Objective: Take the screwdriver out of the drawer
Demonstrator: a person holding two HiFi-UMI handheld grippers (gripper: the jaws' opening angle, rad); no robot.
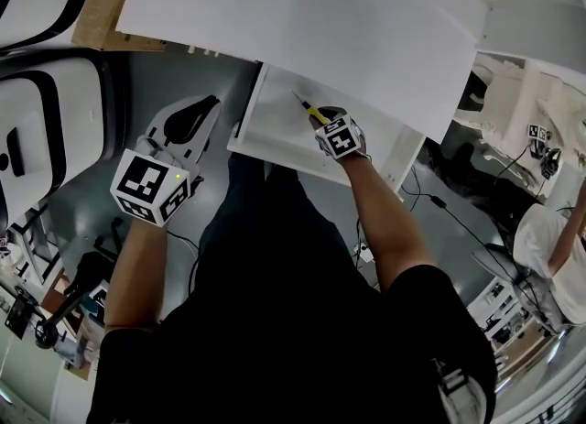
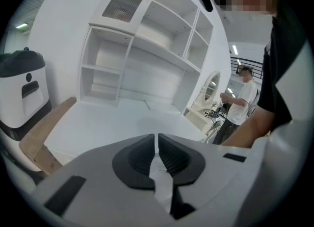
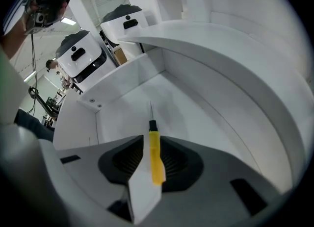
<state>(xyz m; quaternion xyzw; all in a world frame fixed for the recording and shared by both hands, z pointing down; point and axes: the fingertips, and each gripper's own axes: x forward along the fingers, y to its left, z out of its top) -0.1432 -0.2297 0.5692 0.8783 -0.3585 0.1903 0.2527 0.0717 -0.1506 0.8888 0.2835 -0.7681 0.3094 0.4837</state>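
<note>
The screwdriver, yellow-handled with a thin dark shaft, lies on the floor of the open white drawer under the white desk top. My right gripper reaches down into the drawer over it. In the right gripper view the yellow handle lies between the two open jaws of the right gripper, shaft pointing away, and the pads are not pressing on it. My left gripper hangs left of the drawer, outside it. In its own view the left gripper is shut with nothing in it.
A white shelf unit stands at the back of the desk. White-and-black machines and a wooden board are at the left. Cables lie on the grey floor at the right, where another person stands.
</note>
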